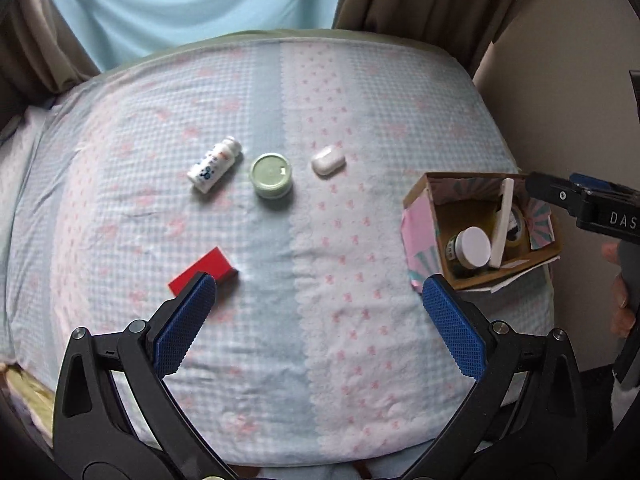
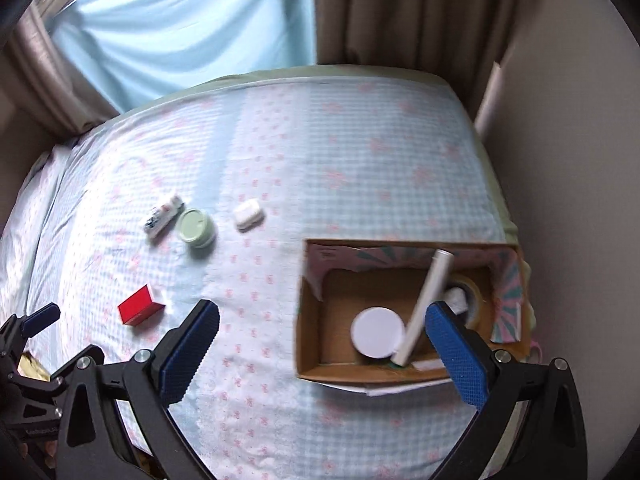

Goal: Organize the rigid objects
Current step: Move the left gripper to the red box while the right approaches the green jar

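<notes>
Both grippers, left (image 1: 320, 292) and right (image 2: 322, 316), gape empty, while in the cardboard box (image 2: 308, 320) a white stick (image 2: 424, 304) half hides the tape roll (image 2: 476, 292).

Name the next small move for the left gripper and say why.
Probably lower the left gripper, open and empty, onto the red box: it lies nearest, loose on the bedspread, while the cardboard box already holds other items.

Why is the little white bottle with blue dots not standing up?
It is tipped over. The white bottle lies on its side on the bedspread, beside the green jar. Why, the pictures cannot tell.
</notes>
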Tool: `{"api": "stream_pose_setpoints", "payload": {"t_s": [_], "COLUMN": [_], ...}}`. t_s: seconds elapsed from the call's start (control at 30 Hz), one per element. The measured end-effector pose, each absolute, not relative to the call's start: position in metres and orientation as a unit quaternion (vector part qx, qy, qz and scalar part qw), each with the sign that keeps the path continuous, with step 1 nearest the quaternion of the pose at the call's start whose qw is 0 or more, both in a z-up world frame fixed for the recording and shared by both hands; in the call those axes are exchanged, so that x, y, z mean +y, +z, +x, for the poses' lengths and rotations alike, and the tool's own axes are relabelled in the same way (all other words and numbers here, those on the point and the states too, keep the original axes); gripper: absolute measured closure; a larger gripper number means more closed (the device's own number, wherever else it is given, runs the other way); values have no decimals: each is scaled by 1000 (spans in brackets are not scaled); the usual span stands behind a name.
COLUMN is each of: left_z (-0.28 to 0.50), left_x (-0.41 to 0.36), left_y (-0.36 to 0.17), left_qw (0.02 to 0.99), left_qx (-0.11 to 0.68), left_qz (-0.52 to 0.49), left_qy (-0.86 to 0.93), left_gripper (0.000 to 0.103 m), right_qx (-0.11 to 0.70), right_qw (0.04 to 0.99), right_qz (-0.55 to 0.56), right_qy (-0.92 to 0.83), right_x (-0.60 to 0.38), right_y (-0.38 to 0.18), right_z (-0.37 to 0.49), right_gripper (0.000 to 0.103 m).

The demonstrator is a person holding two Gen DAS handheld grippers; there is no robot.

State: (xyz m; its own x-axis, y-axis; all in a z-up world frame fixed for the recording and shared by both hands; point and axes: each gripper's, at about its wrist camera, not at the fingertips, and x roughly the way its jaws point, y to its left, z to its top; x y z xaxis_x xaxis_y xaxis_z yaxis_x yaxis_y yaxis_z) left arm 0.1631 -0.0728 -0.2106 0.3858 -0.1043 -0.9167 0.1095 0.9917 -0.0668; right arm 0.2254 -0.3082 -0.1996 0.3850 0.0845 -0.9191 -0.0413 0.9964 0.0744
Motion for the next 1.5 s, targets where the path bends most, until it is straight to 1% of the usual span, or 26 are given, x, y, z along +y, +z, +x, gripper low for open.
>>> {"api": "stream_pose_setpoints", "payload": {"t_s": [0.13,0.33,0.53,0.77,0.9,1.27,1.37,1.43,1.47,1.5], "left_z": [157,160,175,200,216,241,244,246,247,248], "left_x": [-35,11,41,54,54,49,43,39,38,37], "left_y": [-217,-235,-263,-318,-349,-421,-438,-446,-450,-453], "left_qw": [827,817,797,760,738,688,673,666,663,661], "left_qx": [557,565,575,589,600,628,632,633,635,636], "left_qz": [17,73,117,172,195,253,278,288,291,291], "left_qy": [-70,-91,-140,-212,-238,-261,-263,-268,-269,-271], "left_gripper": [0,0,0,0,0,1,5,9,10,14], "right_qx": [564,581,586,592,610,679,695,703,707,711], "right_qw": [824,810,806,802,788,728,713,705,701,697], "right_qz": [16,8,17,41,40,20,36,44,42,38], "right_qy": [60,82,80,73,75,94,88,85,83,83], "right_x": [-267,-212,-172,-136,-117,-80,-79,-78,-76,-75], "right_y": [-210,-227,-247,-279,-306,-403,-426,-438,-443,-447], "right_z": [240,265,292,327,346,402,415,422,424,427], "right_gripper": [0,0,0,0,0,0,0,0,2,4]}}
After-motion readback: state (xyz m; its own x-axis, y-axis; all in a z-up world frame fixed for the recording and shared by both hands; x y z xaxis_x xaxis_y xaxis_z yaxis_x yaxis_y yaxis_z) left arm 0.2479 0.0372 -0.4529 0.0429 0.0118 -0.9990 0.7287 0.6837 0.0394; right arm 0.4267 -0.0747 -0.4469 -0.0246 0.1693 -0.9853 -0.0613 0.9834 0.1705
